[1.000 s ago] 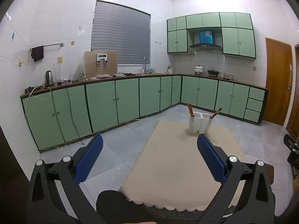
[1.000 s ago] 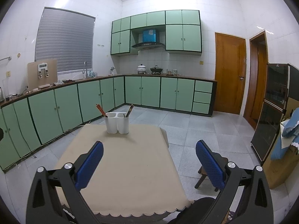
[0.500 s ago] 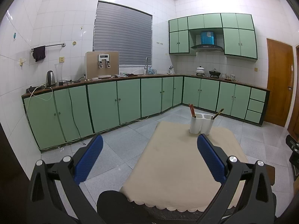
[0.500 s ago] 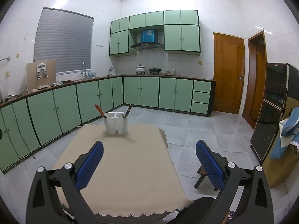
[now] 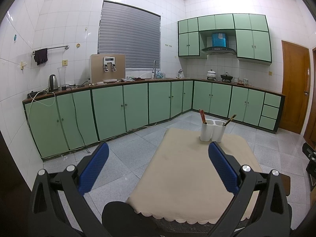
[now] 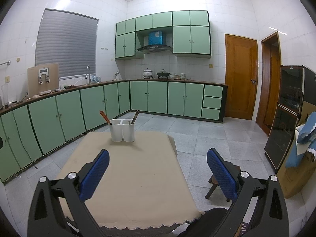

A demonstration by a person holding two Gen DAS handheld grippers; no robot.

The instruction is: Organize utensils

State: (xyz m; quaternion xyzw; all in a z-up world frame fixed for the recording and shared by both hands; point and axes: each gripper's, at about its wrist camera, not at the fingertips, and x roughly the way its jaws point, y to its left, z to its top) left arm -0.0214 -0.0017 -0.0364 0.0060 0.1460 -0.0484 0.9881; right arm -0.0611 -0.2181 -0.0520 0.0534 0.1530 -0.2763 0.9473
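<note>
A white two-compartment utensil holder (image 5: 212,130) (image 6: 122,129) stands near the far end of a table covered by a beige cloth (image 5: 193,175) (image 6: 132,173). Reddish chopsticks (image 5: 202,116) (image 6: 104,117) lean out of its left compartment, and a dark utensil (image 5: 229,119) (image 6: 135,117) leans out of the right one. My left gripper (image 5: 158,155) hovers open over the table's near left edge, with nothing between its blue pads. Over the near right side my right gripper (image 6: 158,161) is held open too, also with nothing in it. Both are far from the holder.
Green cabinets (image 5: 110,108) (image 6: 158,98) under a dark counter line the left and far walls. A small wooden stool (image 6: 215,179) stands right of the table. A dark glass cabinet (image 6: 286,114) and a cardboard box (image 6: 296,175) are at the right. Wooden doors (image 6: 241,75) are behind.
Both views have tilted slightly upward and the holder sits a little higher in each. Both grippers stay open with nothing taken hold of.
</note>
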